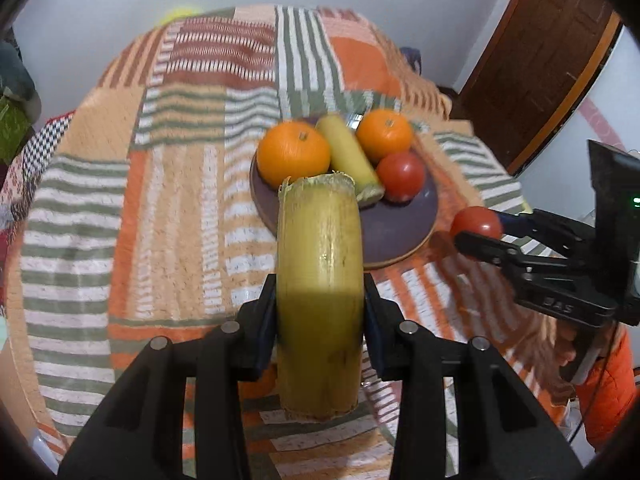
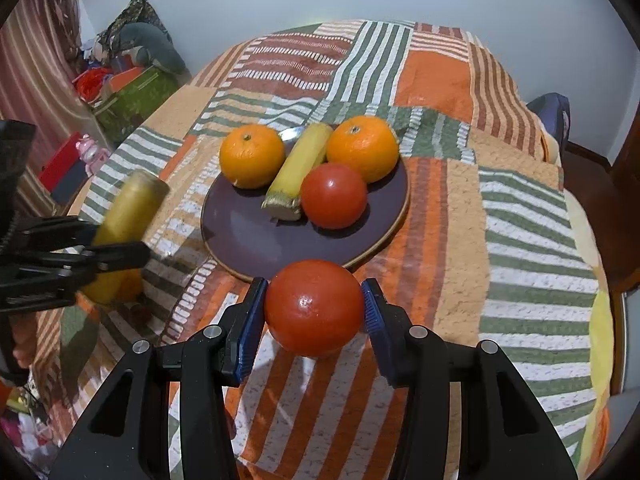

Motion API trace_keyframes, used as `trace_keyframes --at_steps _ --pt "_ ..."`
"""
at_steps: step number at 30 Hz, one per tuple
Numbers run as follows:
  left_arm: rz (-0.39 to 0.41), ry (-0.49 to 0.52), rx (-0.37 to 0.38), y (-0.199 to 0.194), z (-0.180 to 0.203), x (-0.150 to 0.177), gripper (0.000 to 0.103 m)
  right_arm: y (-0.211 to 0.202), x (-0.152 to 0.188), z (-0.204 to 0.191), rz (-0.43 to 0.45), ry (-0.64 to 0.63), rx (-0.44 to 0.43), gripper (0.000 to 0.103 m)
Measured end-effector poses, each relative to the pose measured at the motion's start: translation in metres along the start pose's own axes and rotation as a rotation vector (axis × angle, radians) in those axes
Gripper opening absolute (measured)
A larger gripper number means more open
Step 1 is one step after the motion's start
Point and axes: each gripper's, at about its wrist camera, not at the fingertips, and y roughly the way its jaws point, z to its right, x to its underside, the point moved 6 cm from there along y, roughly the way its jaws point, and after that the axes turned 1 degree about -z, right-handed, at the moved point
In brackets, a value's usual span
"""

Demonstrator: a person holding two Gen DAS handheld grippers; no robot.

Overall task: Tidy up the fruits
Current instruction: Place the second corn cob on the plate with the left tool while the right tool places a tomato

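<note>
Banana piece (image 1: 320, 300) clamped between the left claw (image 1: 320, 304) pads.

We see a patchwork cloth (image 2: 440, 76) of orange, green and white stripes covering the desk. Behind it stands a plain pale wall (image 2: 224, 4). At the far left in the right wrist view, a striped curtain (image 2: 36, 60) hangs beside a heap of clutter: a green box (image 2: 136, 100), a grey bundle (image 2: 148, 46) and a small pink toy (image 2: 90, 152). In the left wrist view a dark wooden door (image 1: 536, 56) stands at the far right.
</note>
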Motion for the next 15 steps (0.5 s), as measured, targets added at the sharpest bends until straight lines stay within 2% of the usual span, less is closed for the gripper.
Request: trace_keyframes --at_steps 6,10,15 --pt "0.05 0.015 0.005 -0.004 0.011 -0.025 0.038 -0.012 -0.018 0.005 0.043 -0.008 0.016 0.044" --pt "0.064 0.007 0.034 0.005 0.018 -0.041 0.038 -0.013 -0.029 0.012 0.064 0.001 0.028 0.045" --pt "0.065 0.018 0.055 0.029 0.03 -0.063 0.038 0.002 -0.033 0.023 0.045 0.017 0.048 0.045"
